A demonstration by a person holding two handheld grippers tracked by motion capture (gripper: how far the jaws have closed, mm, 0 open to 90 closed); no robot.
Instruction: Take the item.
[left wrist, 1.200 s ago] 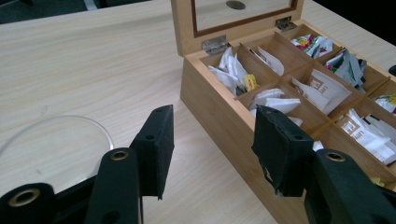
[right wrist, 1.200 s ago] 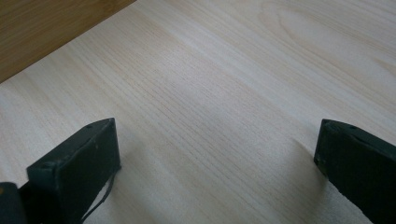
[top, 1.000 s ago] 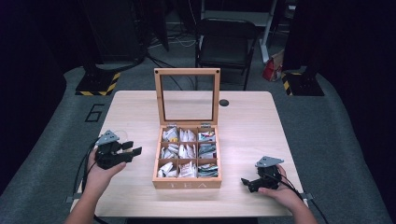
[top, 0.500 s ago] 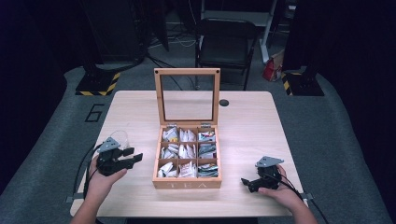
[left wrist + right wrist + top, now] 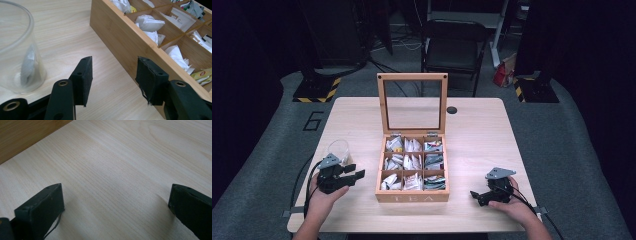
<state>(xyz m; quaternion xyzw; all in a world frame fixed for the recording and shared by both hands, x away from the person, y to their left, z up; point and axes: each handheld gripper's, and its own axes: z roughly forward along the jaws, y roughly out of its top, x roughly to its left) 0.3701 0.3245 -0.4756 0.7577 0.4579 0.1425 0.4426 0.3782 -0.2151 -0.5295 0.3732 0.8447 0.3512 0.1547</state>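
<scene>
Glass [image 5: 339, 150] with a tea bag [image 5: 27, 66] lying in its bottom stands on the worktop [image 5: 482, 130] to the left of the tea box [image 5: 413, 196], well apart from it; by my reading it is the thing this work turns on. Left gripper [image 5: 349, 176] hangs just on the person's side of the glass, between it and the box, its fingers [image 5: 83, 80] apart with nothing between them — bare wood shows in the gap; they point toward the box's left wall, so the glass lies off to their left and a little behind the tips, upright, its long axis vertical. Left hand [image 5: 324, 192] is plainly the nearer one to it. Right gripper [image 5: 479, 196] rests low on the worktop to the right of the box, fingers [image 5: 40, 207] wide apart over bare wood, far from the glass. Box itself sits open, its glazed lid [image 5: 412, 102] standing upright at the back; nine compartments hold paper-wrapped tea bags [image 5: 412, 162], white for the most part — some grey-green on the side away from the glass.
</scene>
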